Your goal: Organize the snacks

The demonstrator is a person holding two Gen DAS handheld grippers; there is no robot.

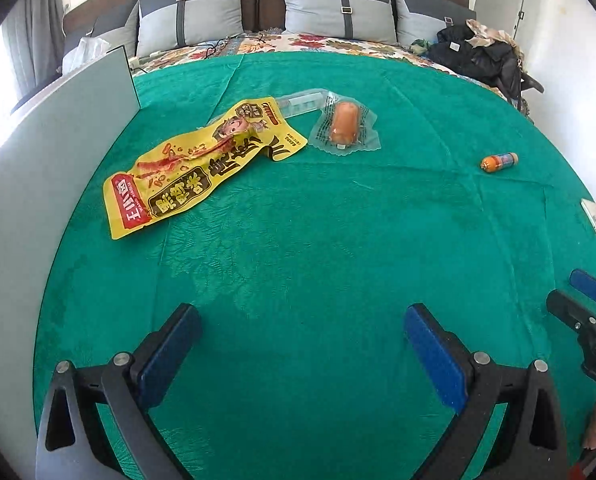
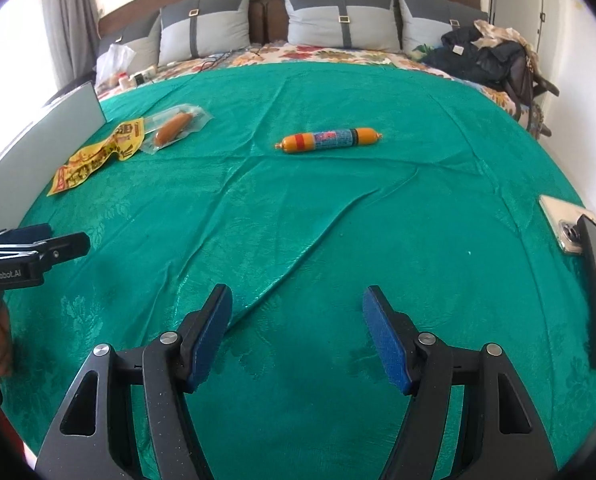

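**Orange sausage ahead of my right gripper, packets to the left**

Orange at both ends with a blue printed band, the sausage stick (image 2: 328,140) lies flat on the green bedspread (image 2: 338,240), well ahead of my right gripper (image 2: 297,334) and almost straight in line with it. My right gripper's blue pads stand wide apart, holding nothing, low over the cloth.

Further left, a clear-wrapped sausage (image 1: 344,123) rests just beside a yellow snack packet (image 1: 194,168), their edges touching or nearly so. Both lie well ahead of my left gripper (image 1: 302,354), which is likewise spread wide and holds nothing.

A grey board (image 1: 58,148) stands upright along the left edge. Two phones (image 2: 586,256) lie at the right edge. Grey pillows (image 2: 338,16) line the headboard beyond.
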